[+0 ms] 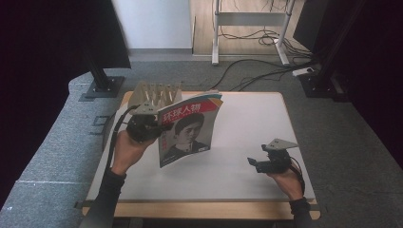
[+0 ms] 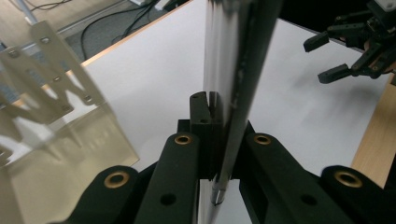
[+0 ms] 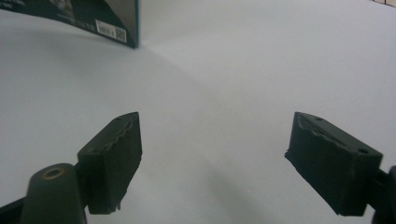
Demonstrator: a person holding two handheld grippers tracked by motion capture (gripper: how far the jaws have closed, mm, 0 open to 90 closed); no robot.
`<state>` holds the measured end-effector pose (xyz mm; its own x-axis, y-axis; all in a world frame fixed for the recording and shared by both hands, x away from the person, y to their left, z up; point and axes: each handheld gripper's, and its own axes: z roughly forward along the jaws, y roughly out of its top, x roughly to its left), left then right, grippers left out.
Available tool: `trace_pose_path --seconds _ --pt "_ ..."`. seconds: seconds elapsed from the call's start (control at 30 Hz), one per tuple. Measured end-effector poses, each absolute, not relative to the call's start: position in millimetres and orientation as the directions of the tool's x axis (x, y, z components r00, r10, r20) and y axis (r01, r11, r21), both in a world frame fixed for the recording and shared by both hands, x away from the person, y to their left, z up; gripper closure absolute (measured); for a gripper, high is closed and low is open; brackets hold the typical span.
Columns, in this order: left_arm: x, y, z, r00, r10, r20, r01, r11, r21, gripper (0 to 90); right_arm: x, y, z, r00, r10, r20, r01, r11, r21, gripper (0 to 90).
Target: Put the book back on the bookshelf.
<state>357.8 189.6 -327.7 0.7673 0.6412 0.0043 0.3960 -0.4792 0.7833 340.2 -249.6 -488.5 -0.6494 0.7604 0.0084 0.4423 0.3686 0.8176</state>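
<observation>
Both hands work over a white table [image 1: 247, 166]: left claw [image 1: 154, 127] grasps the magazine [image 1: 190, 128], right claw [image 1: 254, 163] released.

My table [image 1: 247, 137]: white top with a light wood edge strip along the front and back, standing on grey carpet [image 1: 347, 156]. A metal rack [image 1: 154, 95] with upright prongs sits on the far left corner. In the right gripper view the magazine [image 3: 70, 16] has its bottom corner down at the surface, though actual contact I can't tell. White top bare near the front right edge, just soft shadows
</observation>
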Motion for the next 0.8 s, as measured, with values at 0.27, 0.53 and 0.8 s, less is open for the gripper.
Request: trace_pose_path --seconds 0.27,0.53,0.8 --pt "350.7 214.8 -322.7 0.732 0.681 -0.006 0.423 -0.448 0.788 87.1 341.3 -248.0 -505.1 -0.637 0.770 0.024 0.482 0.374 0.793 13.0" --pt "344.3 239.9 -317.6 0.691 0.723 -0.011 0.446 -0.415 0.793 87.0 341.8 -248.9 -518.1 -0.629 0.776 0.043 0.507 0.368 0.779 11.5" --pt "337.2 269.5 -312.6 0.638 0.770 -0.015 0.473 -0.376 0.796 87.1 342.1 -250.7 -528.9 -0.621 0.781 0.068 0.536 0.360 0.764 11.4"
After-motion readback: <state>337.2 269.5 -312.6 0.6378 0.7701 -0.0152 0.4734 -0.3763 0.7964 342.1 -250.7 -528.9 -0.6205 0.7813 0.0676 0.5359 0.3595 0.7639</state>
